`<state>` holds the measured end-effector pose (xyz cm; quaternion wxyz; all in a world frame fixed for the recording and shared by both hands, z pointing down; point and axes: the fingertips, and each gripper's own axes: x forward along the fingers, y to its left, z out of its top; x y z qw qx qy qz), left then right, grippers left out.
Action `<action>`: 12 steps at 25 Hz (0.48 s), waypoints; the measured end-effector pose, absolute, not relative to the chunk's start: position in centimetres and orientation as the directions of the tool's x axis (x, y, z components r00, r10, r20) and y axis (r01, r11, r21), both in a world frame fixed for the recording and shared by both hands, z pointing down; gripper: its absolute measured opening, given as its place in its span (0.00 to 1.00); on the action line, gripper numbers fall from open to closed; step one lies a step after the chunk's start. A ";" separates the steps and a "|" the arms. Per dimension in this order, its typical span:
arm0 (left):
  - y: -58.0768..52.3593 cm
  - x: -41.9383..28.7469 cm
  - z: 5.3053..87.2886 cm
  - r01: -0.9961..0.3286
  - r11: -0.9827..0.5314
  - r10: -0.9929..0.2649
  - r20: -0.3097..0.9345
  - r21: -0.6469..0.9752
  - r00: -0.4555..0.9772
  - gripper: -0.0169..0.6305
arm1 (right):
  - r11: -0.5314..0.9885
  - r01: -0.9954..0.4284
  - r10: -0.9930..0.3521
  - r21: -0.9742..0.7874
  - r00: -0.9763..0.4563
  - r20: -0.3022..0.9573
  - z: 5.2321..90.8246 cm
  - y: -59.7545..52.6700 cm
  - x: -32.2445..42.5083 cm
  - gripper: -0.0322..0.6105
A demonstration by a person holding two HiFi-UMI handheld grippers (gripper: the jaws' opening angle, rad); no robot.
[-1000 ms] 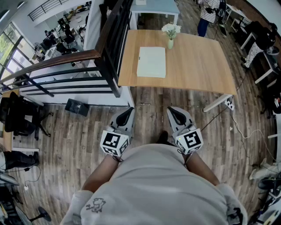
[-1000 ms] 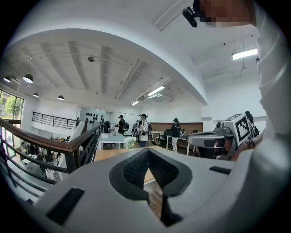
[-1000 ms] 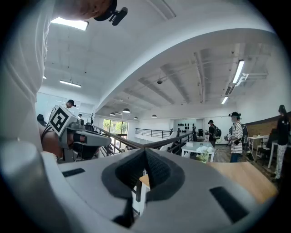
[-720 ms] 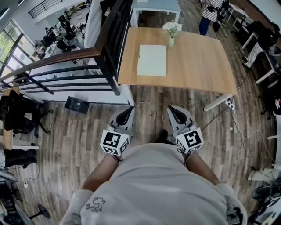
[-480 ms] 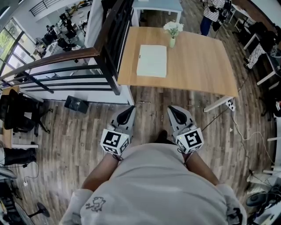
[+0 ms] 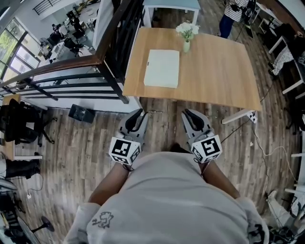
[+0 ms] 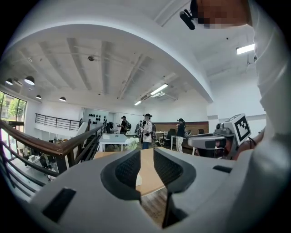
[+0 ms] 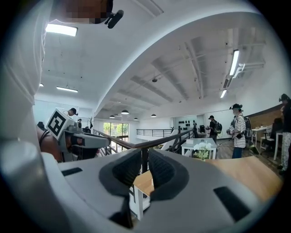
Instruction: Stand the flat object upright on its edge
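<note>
A white flat object (image 6: 162,69) lies flat on the wooden table (image 6: 214,66), on its left half. Both grippers hang over the wooden floor short of the table's near edge, well apart from the object. My left gripper (image 6: 139,114) (image 7: 147,157) points level at the table. Its jaws have just been opening and stand a little apart with nothing between them. My right gripper (image 6: 188,114) (image 8: 145,159) is beside it, and its jaws have also just been opening. A narrow gap shows between them and it is empty.
A small vase of white flowers (image 6: 186,37) (image 8: 201,152) stands at the table's far edge behind the flat object. A dark railing with a wooden handrail (image 6: 107,57) runs along the table's left side. A power strip and cables (image 6: 251,116) lie on the floor at the right. People (image 6: 233,14) stand beyond the table.
The person has stepped toward the table, which now sits nearer the grippers. Both pairs of jaws, closed before, now show a small gap.
</note>
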<state>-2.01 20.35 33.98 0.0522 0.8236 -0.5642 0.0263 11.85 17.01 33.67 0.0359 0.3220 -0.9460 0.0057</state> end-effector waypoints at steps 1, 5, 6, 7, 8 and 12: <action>19.5 -1.7 34.1 -0.933 -0.356 -0.927 0.106 0.056 0.360 0.16 | 0.802 -0.598 -0.596 0.000 -0.799 0.081 34.0 16.2 12.0 0.14; 16.1 -0.5 35.1 -0.935 -0.350 -0.925 0.135 0.062 0.356 0.24 | 0.813 -0.582 -0.574 -0.037 -0.809 0.125 35.8 12.8 13.0 0.26; 15.4 -0.2 35.3 -0.937 -0.344 -0.926 0.141 0.066 0.350 0.26 | 0.812 -0.583 -0.574 -0.044 -0.809 0.128 36.0 11.9 13.4 0.30; 14.7 0.0 35.4 -0.939 -0.338 -0.928 0.145 0.068 0.344 0.28 | 0.811 -0.583 -0.574 -0.047 -0.808 0.130 36.1 11.1 13.9 0.33; 14.1 0.3 35.6 -0.941 -0.331 -0.929 0.149 0.069 0.338 0.28 | 0.811 -0.584 -0.574 -0.047 -0.808 0.133 36.2 10.4 14.4 0.35; 11.9 1.3 36.4 -0.948 -0.309 -0.933 0.167 0.080 0.318 0.31 | 0.804 -0.592 -0.580 -0.054 -0.801 0.146 36.9 7.8 16.0 0.41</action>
